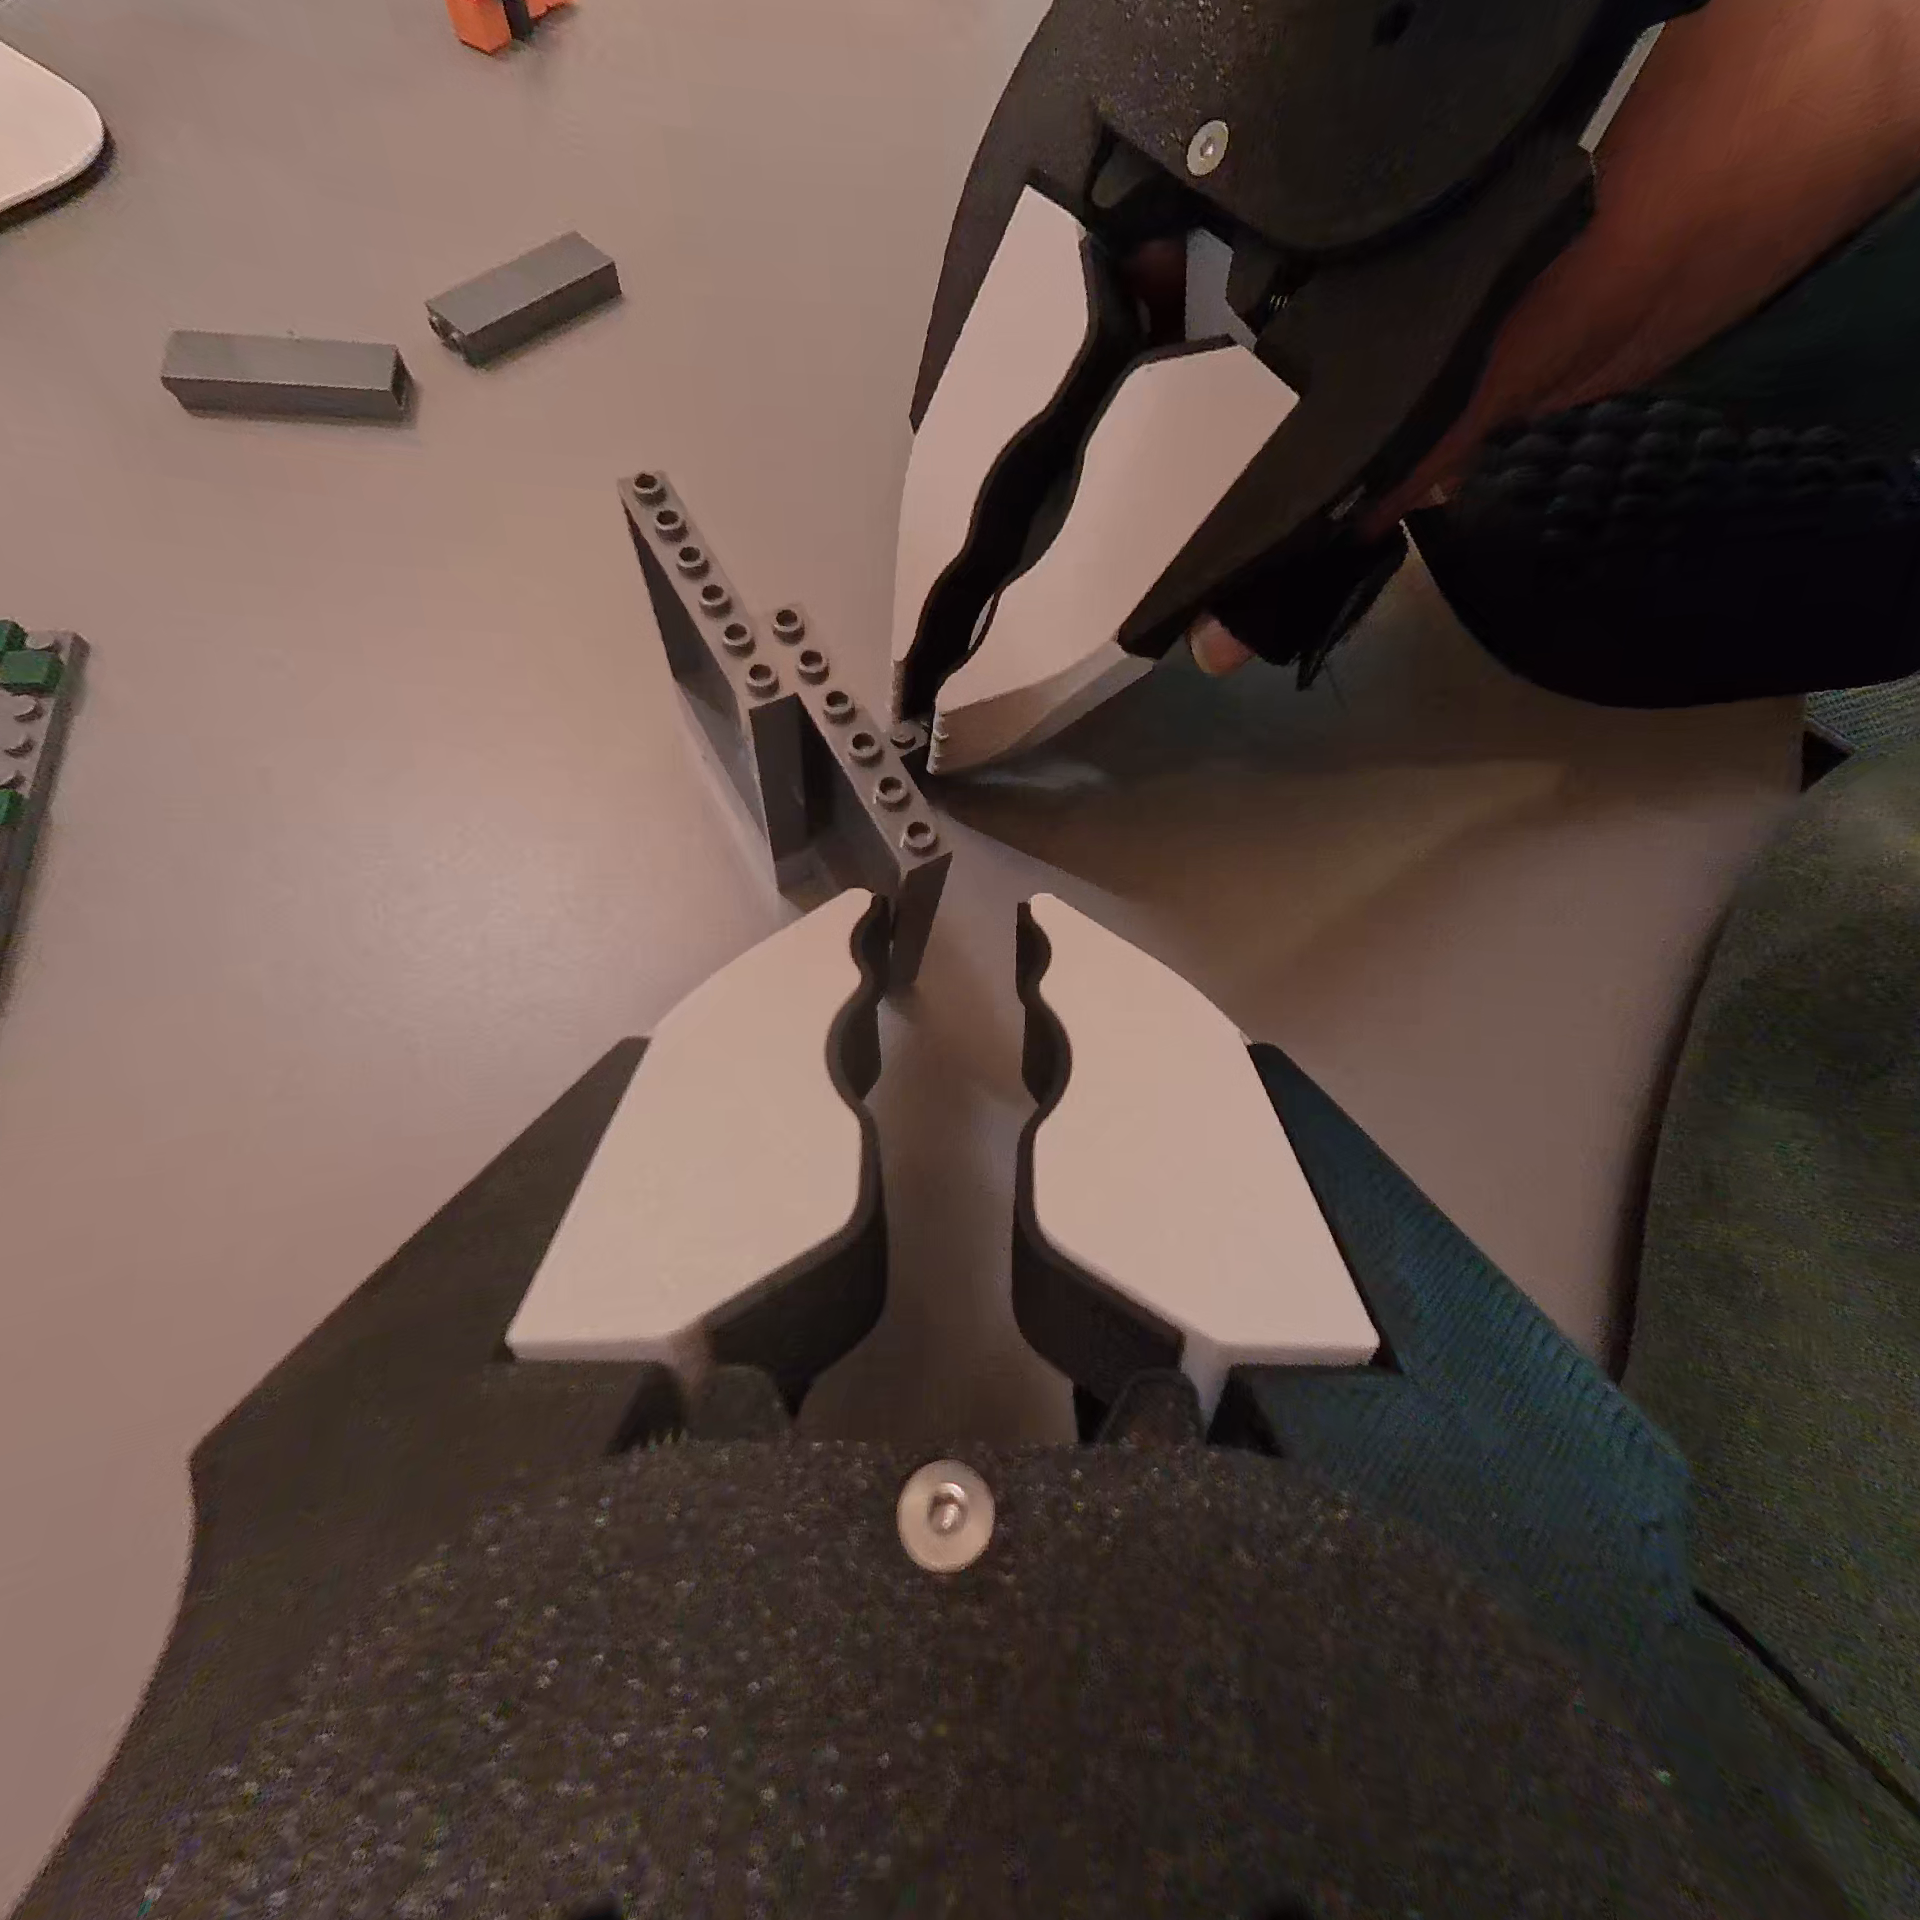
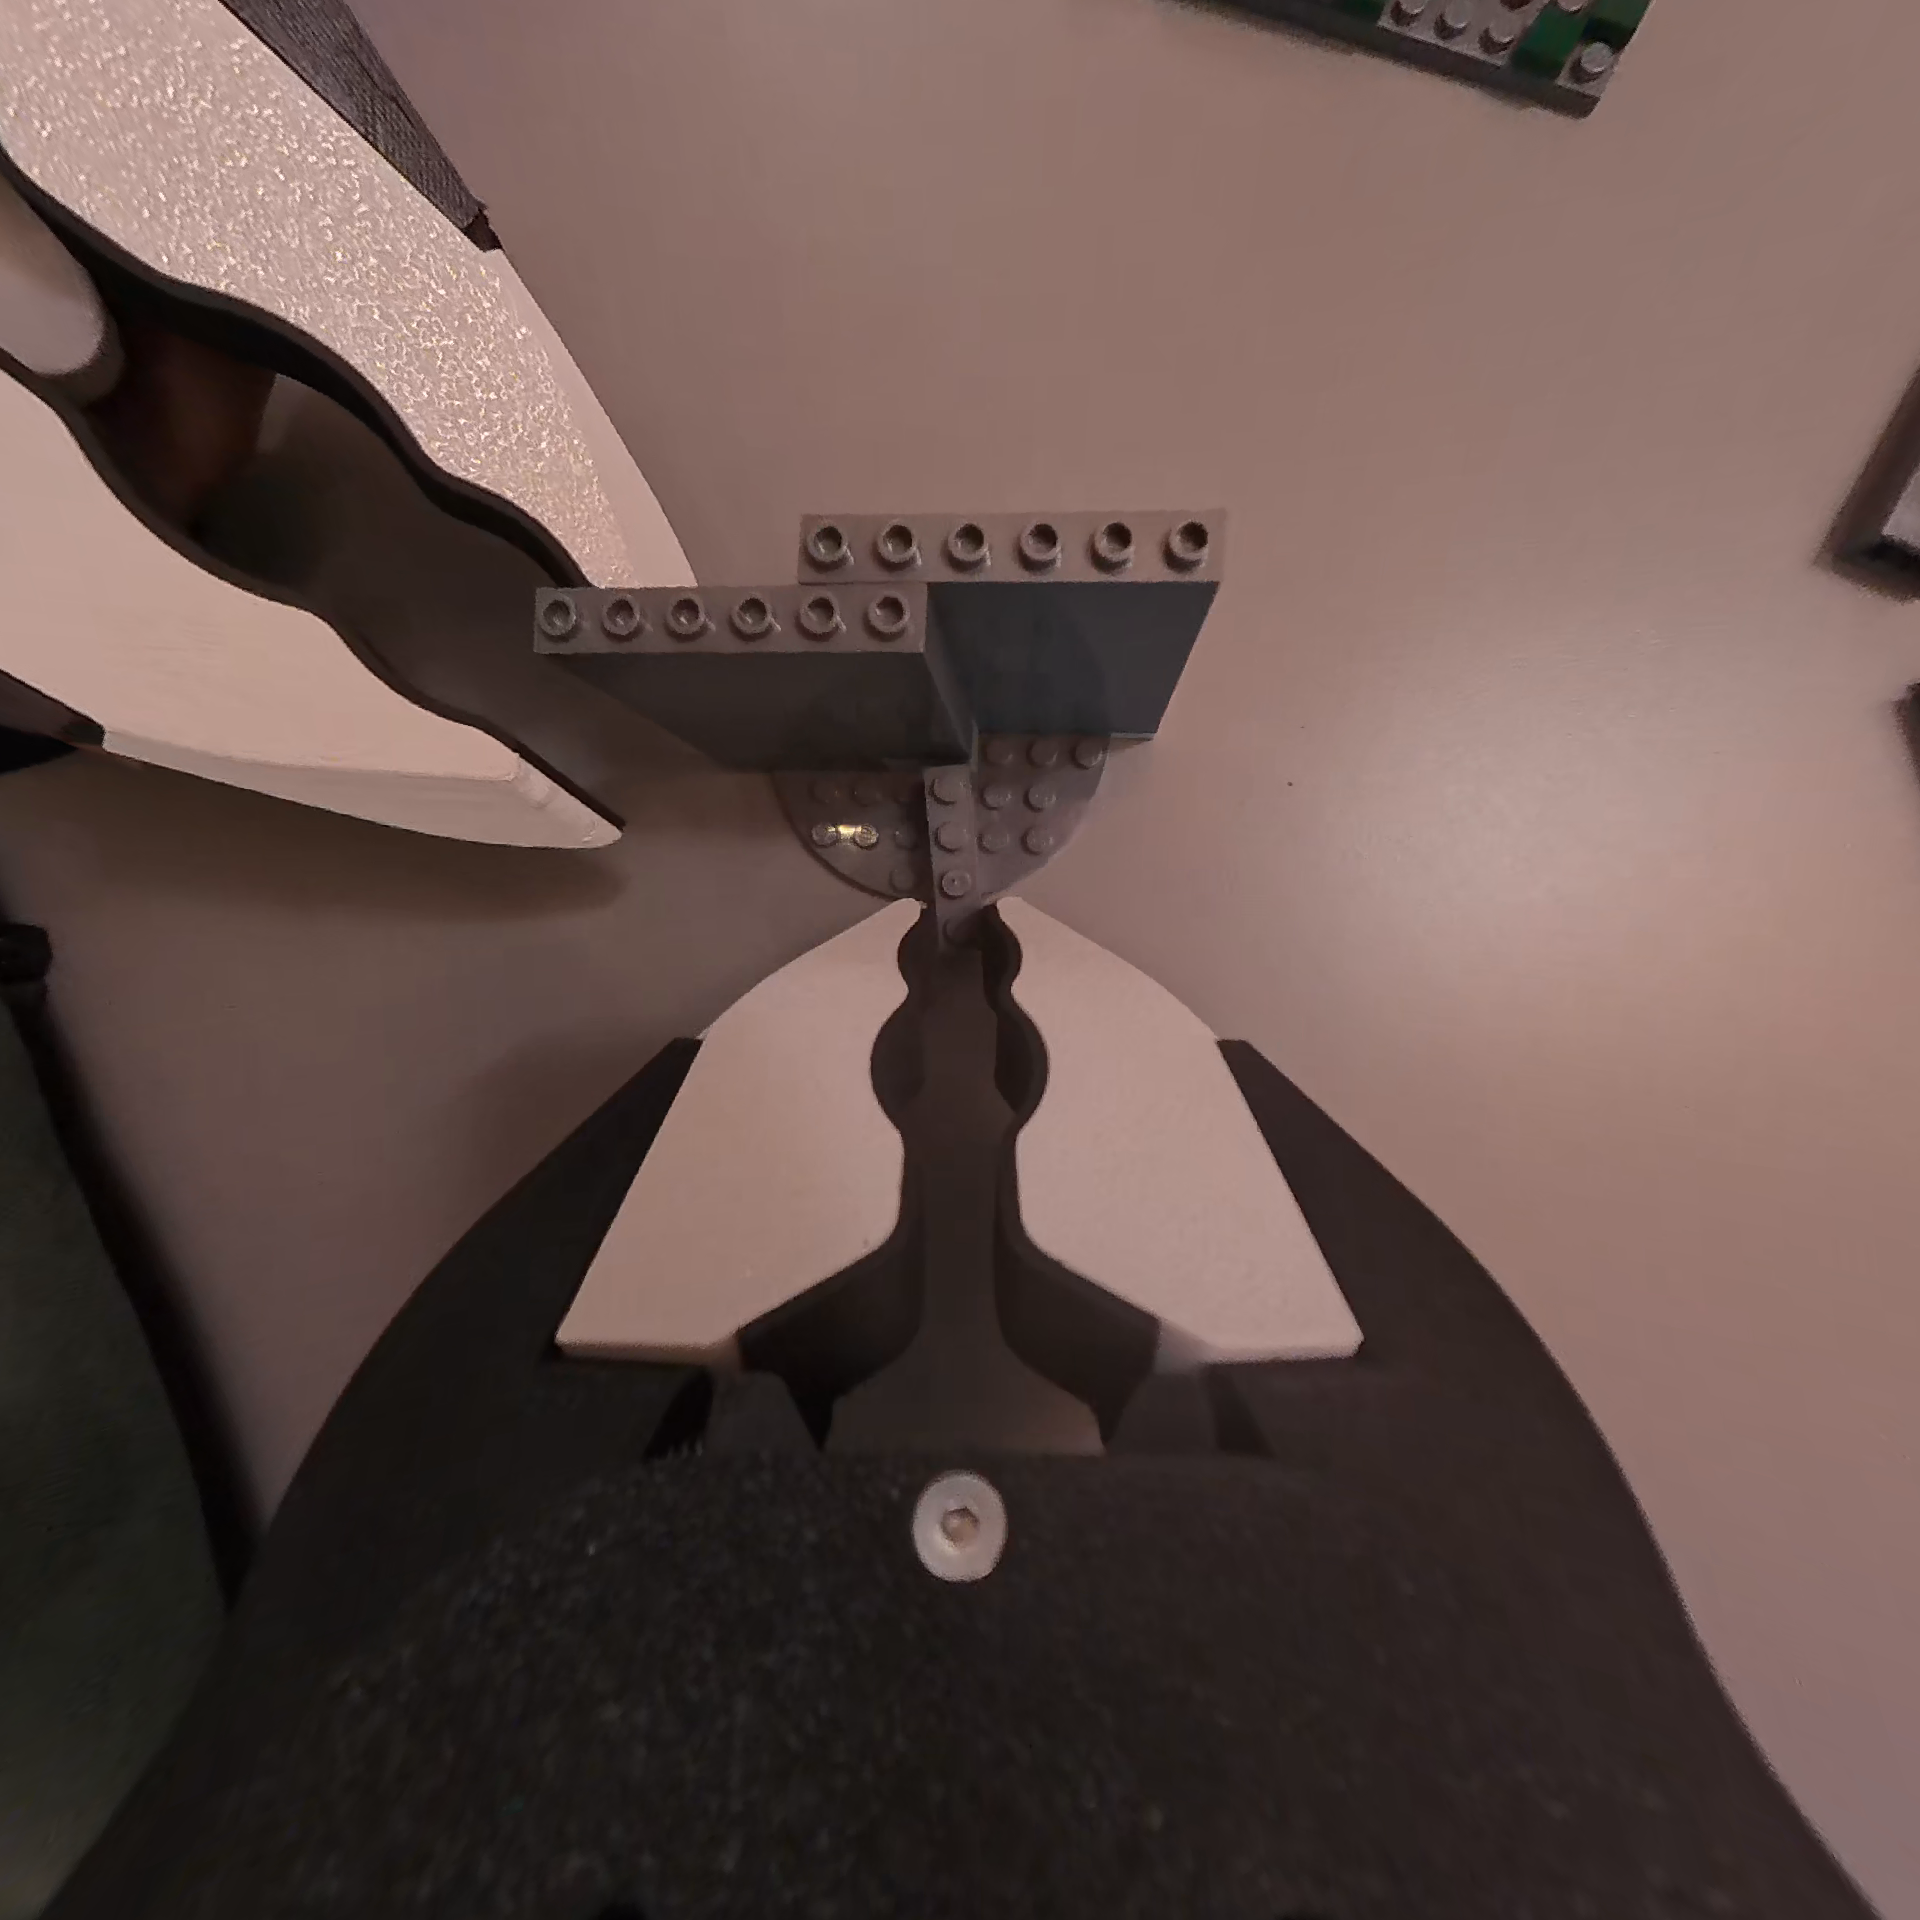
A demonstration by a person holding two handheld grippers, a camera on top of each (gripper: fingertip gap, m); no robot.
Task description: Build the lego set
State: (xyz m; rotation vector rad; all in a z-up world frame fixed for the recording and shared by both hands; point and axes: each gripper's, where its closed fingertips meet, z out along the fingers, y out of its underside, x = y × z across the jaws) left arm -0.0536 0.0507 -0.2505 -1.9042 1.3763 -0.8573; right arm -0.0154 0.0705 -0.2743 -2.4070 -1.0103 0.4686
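Note:
Two tall dark grey wall bricks (image 1: 790,717) stand offset side by side on a round grey plate (image 2: 862,836); they also show in the right wrist view (image 2: 748,686). My right gripper (image 2: 961,925) is shut on a narrow grey studded plate (image 2: 954,842) that lies over the round plate, beside the walls. In the left wrist view the right gripper (image 1: 914,712) comes down from the upper right. My left gripper (image 1: 951,925) is open. The near wall's end sits in the gap, against its left finger (image 1: 868,935).
Two long grey bricks (image 1: 286,374) (image 1: 525,296) lie on the table at the back left, with an orange piece (image 1: 499,21) beyond. A grey baseplate with green pieces (image 1: 26,748) (image 2: 1455,42) sits at the side. Green fabric (image 1: 1818,1143) lies past the table edge. Across from one pair of fingers to the other is roughly 5 centimetres. About 30 centimetres separates my right fingertips from the orange piece (image 1: 499,21).

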